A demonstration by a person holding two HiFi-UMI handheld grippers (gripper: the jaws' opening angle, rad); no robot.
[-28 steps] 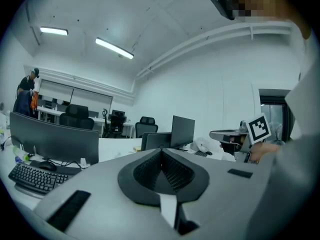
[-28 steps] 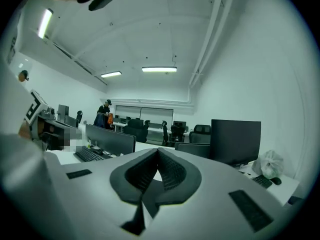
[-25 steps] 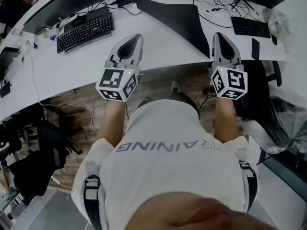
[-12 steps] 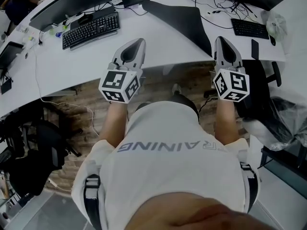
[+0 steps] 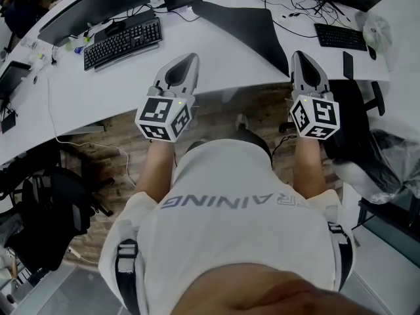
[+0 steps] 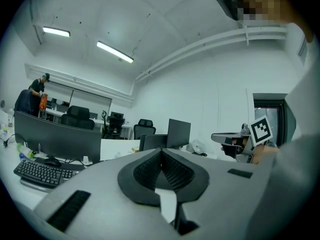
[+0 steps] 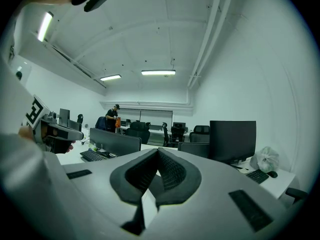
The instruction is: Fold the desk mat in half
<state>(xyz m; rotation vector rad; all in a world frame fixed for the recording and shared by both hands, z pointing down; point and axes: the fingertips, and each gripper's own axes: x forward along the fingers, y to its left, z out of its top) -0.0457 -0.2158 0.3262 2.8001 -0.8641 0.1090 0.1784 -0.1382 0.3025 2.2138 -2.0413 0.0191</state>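
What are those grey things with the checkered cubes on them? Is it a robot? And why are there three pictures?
It's not a robot. A person holds two grabbing tools, one in each hand. The left gripper and the right gripper each have two jaws that pinch, like tongs. The patterned cubes are part of the tools. The top-down picture comes from a camera on the person's head, so you see their shirt and arms. The other two come from small cameras riding on each tool, looking along its jaws into the office. Both pairs of jaws are shut and hold nothing. On the white desk lie a dark desk mat and a keyboard.
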